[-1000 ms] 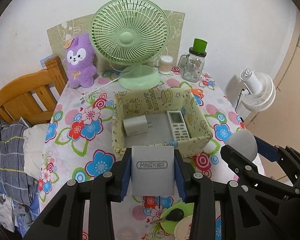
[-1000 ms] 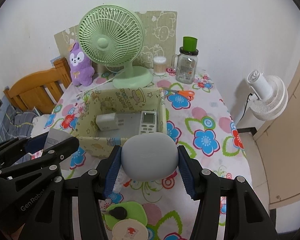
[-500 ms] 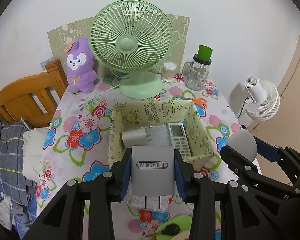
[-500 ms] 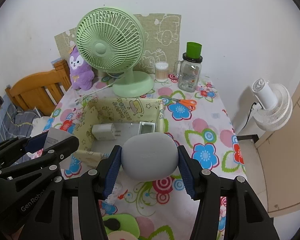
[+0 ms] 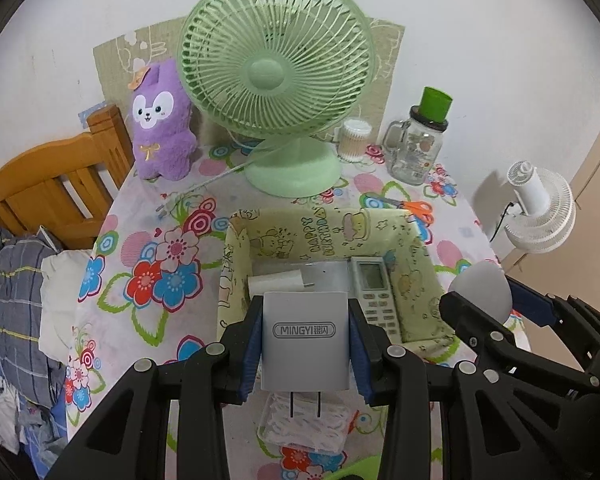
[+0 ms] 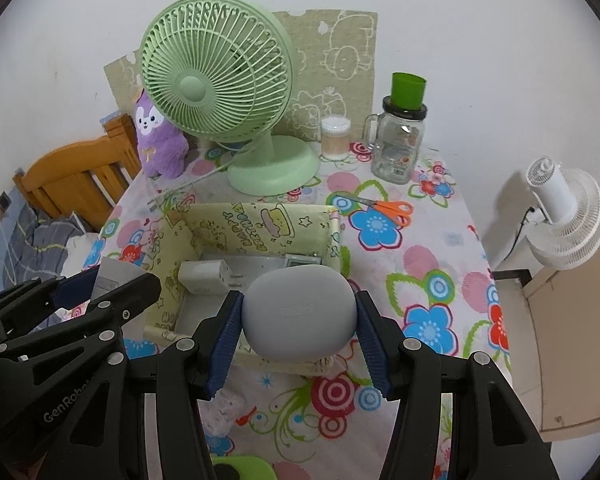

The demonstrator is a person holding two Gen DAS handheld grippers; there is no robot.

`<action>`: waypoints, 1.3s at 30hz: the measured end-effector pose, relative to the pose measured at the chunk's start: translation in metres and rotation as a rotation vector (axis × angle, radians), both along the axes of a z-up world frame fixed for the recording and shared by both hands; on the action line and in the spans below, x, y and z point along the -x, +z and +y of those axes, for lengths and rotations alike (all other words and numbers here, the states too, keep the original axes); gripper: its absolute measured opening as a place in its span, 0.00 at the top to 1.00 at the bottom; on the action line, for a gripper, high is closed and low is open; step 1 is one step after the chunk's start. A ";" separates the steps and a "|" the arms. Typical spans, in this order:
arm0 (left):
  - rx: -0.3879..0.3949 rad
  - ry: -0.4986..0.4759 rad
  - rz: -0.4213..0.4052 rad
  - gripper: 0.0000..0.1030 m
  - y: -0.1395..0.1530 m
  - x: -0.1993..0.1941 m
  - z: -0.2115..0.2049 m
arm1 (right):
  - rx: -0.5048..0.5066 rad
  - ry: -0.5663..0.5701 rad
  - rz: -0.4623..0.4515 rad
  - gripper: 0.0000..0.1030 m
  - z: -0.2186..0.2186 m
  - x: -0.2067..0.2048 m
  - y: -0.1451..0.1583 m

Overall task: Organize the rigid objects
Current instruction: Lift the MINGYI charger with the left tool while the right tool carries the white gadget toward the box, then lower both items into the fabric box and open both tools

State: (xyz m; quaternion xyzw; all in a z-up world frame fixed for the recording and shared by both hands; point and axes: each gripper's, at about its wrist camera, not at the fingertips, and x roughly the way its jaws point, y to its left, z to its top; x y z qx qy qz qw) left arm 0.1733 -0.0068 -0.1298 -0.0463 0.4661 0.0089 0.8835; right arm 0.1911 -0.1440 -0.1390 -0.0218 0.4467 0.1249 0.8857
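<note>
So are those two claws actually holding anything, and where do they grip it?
Yes. The left gripper clamps a grey MINGYI charger by its flat sides; the right gripper squeezes a rounded grey case across its width.

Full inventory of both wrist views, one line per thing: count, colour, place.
storage box: 1, pale yellow print, table centre
white charger: 1, inside box, left
remote control: 1, white, inside box, right
desk fan: 1, green, behind box
plush toy: 1, purple, left of fan
cotton swab tub: 1, clear, right of fan base
glass jar: 1, clear, green cup on top
scissors: 1, orange handles, right of box
white fan: 1, off table, right
tablecloth: 1, floral
grey charger: 1, between left fingers
grey oval case: 1, between right fingers
left gripper: black, shut on charger
right gripper: black, shut on case
</note>
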 end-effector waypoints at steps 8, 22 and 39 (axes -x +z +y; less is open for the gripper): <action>-0.005 0.003 0.045 0.62 -0.022 -0.016 0.006 | 0.005 0.020 0.015 0.43 0.008 -0.022 -0.012; -0.016 -0.032 0.116 0.62 -0.053 -0.040 0.005 | -0.006 0.031 0.049 0.43 0.020 -0.051 -0.037; 0.007 -0.039 0.169 0.49 -0.073 -0.054 0.004 | -0.008 0.038 0.102 0.43 0.033 -0.075 -0.063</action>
